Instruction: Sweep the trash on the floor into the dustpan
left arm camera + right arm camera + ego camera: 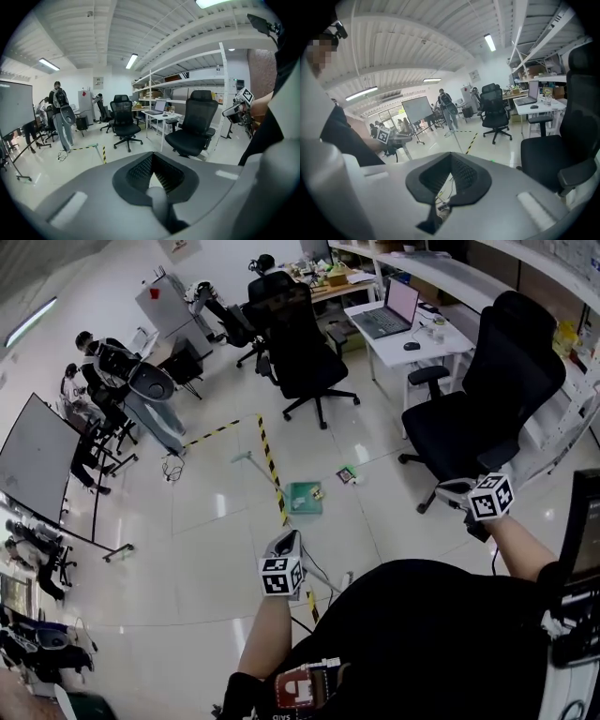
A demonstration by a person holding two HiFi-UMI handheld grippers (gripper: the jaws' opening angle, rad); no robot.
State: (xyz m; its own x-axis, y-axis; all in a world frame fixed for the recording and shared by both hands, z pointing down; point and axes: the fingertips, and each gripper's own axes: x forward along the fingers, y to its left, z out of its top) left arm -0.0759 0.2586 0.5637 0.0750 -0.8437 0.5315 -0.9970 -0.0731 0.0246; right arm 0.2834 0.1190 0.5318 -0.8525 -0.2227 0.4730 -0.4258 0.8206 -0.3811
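Dark torso (422,634) fills the near foreground, with both tongs out ahead of it: left tongs (284,545) and right tongs (457,491) are each closed with nothing between the jaws. Just beyond the right tongs a black chair (478,399) crowds that side, while the floor (216,549) ahead of the left tongs lies open. Past the left tongs sits the green dustpan (306,497), with a scrap (346,475) on the floor beside it. Sweeping therefore looks unfinished, and it calls for something to sweep with, which neither holds.

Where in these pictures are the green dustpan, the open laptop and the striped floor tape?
Green dustpan (302,501): head view, on its flat green pan.
Laptop (403,302): head view, on its lit screen.
Striped tape (271,465): head view, midway along the long strip.
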